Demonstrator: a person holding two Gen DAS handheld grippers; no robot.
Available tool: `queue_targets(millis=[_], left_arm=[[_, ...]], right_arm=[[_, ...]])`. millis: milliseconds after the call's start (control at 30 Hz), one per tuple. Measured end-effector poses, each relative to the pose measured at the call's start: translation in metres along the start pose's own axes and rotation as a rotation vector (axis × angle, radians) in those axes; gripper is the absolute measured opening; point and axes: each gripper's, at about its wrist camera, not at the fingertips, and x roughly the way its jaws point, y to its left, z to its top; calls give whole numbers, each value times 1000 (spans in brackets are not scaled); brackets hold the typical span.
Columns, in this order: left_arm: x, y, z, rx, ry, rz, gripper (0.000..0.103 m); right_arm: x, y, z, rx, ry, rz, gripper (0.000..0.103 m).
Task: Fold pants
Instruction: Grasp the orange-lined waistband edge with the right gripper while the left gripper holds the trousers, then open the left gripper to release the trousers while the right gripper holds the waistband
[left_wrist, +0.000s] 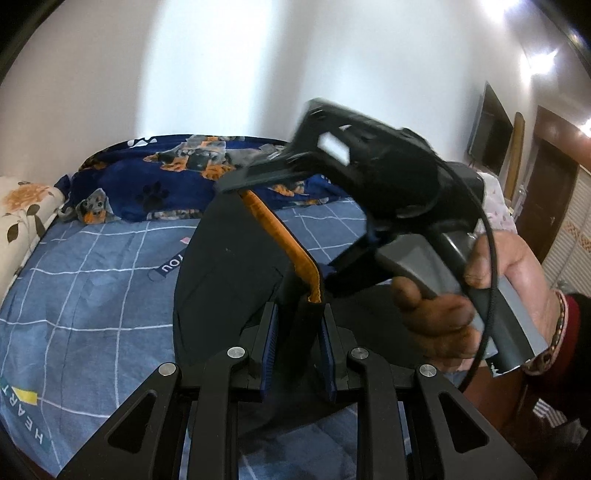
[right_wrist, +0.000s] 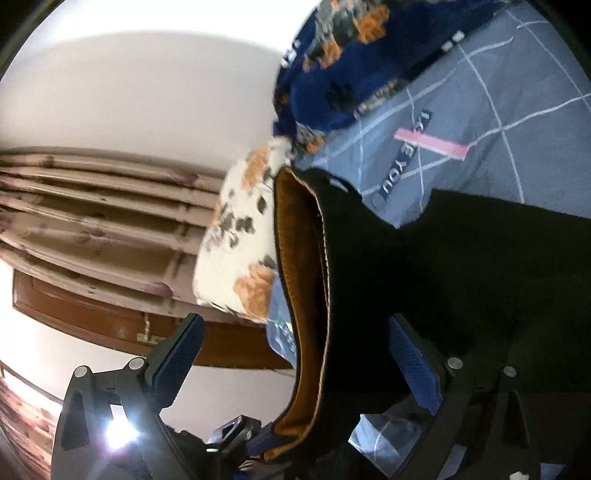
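My left tool (left_wrist: 297, 332) pinches the pants (left_wrist: 229, 266) waistband above the bed (left_wrist: 92, 266); right tool (right_wrist: 295, 354) spread, seemingly regripping.

A: The pants (left_wrist: 229, 266) are matt black cloth; the lining (left_wrist: 275, 236), at one o'clock from the left gripper (left_wrist: 297, 354), looks like soft orange fleece.

B: The bedsheet (left_wrist: 92, 295) is smooth blue cotton-like cloth. The gripper's black plastic is matt, its bolts (left_wrist: 236, 352) shiny metal.
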Motion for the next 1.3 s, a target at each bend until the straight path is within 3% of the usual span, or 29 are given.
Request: queue_targets(millis=[67, 133, 200, 433, 1300], left_arm=[[1, 0, 0, 4, 4, 3, 22], [1, 1, 0, 3, 1, 6, 22], [2, 3, 0, -8, 7, -1, 22], [6, -7, -3, 16, 34, -16, 22], [34, -58, -3, 148, 90, -114, 22]], right_arm=[[7, 0, -1, -4, 24, -36, 78], [12, 2, -2, -34, 39, -97, 42], [12, -1, -3, -42, 44, -118, 24], [0, -19, -10, -11, -2, -103, 18], [-67, -62, -35, 134, -137, 9, 17]])
